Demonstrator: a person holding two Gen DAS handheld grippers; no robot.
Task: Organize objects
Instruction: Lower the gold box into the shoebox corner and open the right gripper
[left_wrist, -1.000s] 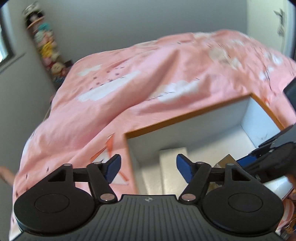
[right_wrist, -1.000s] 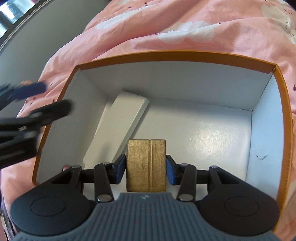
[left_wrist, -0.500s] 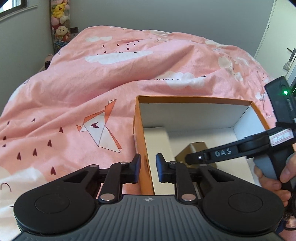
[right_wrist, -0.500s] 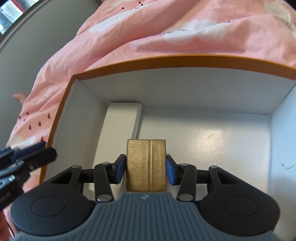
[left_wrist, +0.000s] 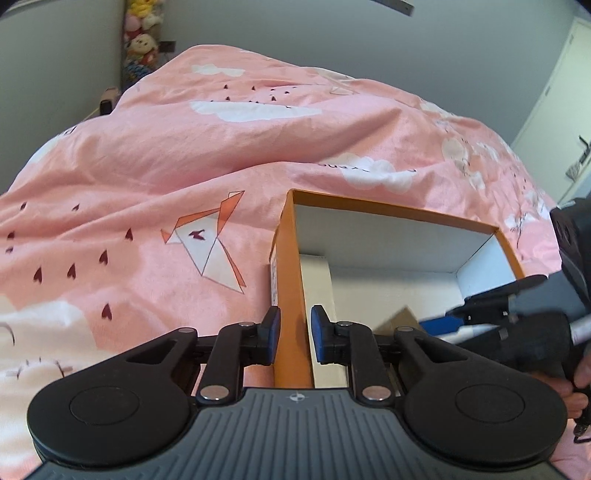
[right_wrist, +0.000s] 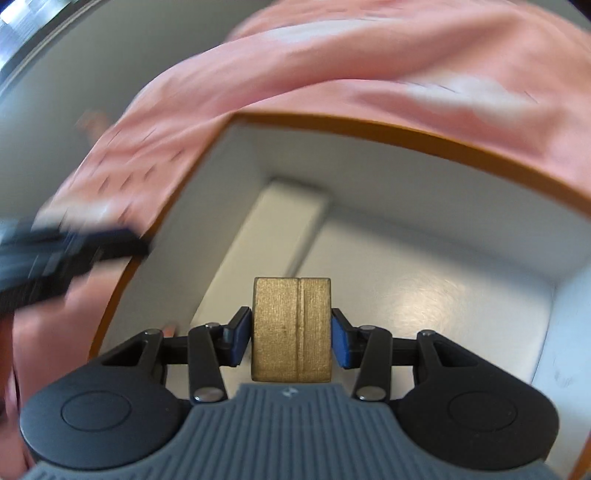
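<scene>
Clamping the orange box's (left_wrist: 291, 295) left wall, the left gripper (left_wrist: 294, 334) has its blue pads closed on the thin cardboard edge — one pad outside, one inside. The right gripper (right_wrist: 291, 334) squeezes a small gold block (right_wrist: 291, 330), squarish, with a fine woven-looking grain and one groove down its face, held above the box's glossy white floor. A flat white slab (right_wrist: 264, 254) leans along the inner left wall. The box is rectangular, orange outside, white inside, and sits on a bed under a soft, creased pink duvet (left_wrist: 184, 155) printed with white clouds, dark hearts and an angular origami bird — plush toys (left_wrist: 142, 33) stack in the far corner.
</scene>
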